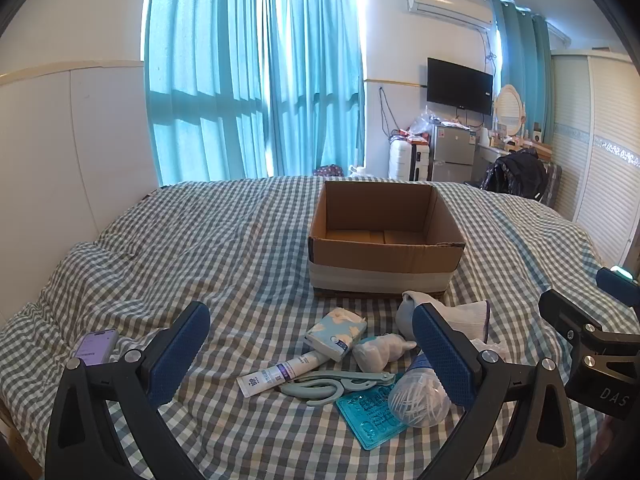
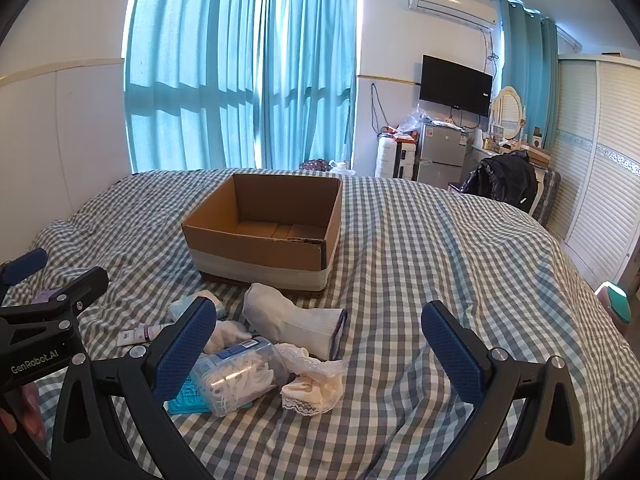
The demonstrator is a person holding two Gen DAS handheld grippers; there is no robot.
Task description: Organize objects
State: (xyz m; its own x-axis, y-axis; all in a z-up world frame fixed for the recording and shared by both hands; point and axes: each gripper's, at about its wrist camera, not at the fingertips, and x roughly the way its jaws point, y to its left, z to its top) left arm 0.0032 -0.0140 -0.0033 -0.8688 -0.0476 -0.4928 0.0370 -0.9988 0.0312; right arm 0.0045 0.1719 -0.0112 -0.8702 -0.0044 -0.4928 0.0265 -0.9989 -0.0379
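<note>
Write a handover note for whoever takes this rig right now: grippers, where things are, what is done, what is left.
Left gripper: open, holding nothing.
Right gripper: open, holding nothing.
Cardboard box on the bed: nothing visible inside.
In front of the box, loose on the bedspread: tissue pack, tube, hanger, cotton swab jar, teal blister pack, white sock, lace cloth.
Done: nothing boxed.
Left: everything.

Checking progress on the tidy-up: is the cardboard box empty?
Empty: the cardboard box shows only bare floor inside; the items lie on the bed.
</note>
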